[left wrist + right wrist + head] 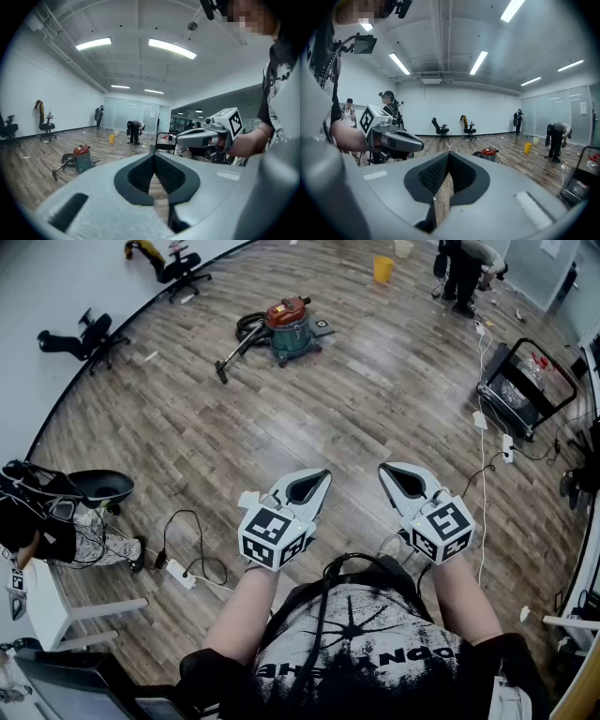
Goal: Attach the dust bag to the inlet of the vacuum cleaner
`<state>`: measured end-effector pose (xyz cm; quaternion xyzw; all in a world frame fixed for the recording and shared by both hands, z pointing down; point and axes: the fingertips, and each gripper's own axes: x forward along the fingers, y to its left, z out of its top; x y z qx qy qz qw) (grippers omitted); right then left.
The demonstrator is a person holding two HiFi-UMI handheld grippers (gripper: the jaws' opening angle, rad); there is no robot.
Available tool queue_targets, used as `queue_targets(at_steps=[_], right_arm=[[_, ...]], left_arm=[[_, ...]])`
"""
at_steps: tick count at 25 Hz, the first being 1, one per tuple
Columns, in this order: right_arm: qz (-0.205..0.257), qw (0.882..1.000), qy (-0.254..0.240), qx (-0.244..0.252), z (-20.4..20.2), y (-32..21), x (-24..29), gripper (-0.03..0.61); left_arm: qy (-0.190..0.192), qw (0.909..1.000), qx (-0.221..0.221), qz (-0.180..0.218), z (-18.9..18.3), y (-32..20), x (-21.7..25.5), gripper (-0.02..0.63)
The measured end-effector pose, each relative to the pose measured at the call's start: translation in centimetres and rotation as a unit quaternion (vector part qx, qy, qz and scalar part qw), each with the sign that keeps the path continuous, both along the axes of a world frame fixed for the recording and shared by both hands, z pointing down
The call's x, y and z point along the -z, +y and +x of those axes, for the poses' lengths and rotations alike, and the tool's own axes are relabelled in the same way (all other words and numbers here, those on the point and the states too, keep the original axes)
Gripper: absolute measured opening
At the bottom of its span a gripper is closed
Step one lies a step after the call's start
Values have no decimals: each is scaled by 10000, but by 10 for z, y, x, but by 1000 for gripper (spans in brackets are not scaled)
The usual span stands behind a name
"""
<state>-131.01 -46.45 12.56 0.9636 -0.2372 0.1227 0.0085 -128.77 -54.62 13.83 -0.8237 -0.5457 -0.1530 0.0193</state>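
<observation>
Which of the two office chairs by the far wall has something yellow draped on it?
The right-hand office chair in the right gripper view: a yellow cloth hangs over its backrest. The other chair, to its left, has a bare black back.

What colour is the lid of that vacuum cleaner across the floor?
Red lid on a green drum vacuum cleaner; clearest in the head view.

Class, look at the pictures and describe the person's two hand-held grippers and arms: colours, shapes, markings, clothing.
Both the left gripper and right gripper have pale grey, beak-shaped shells with black textured pads. Each carries a white cube with black square markers. The person wears a black short-sleeved T-shirt with white print; a black cable runs down it.
</observation>
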Motion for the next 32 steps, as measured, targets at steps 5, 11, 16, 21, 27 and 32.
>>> queue_targets(at_steps=[5, 11, 16, 21, 27, 32], right_arm=[[-3, 10000, 14, 31, -5, -6, 0, 3], [9, 10000, 34, 88, -7, -9, 0, 3], [104, 9999, -5, 61, -7, -7, 1, 3], [-69, 10000, 35, 40, -11, -8, -1, 5], [-5, 10000, 62, 23, -19, -10, -6, 5], [27, 10000, 62, -25, -21, -6, -10, 5]], left_arm=[[-18, 10000, -75, 49, -9, 0, -3, -1], [-4, 9999, -120, -8, -13, 4, 0, 0], [21, 9999, -114, -31, -12, 2, 2, 0], [39, 9999, -90, -75, -16, -1, 2, 0], [28, 9999, -138, -44, -23, 0, -5, 0], [-47, 9998, -176, -70, -22, 2, -12, 0]])
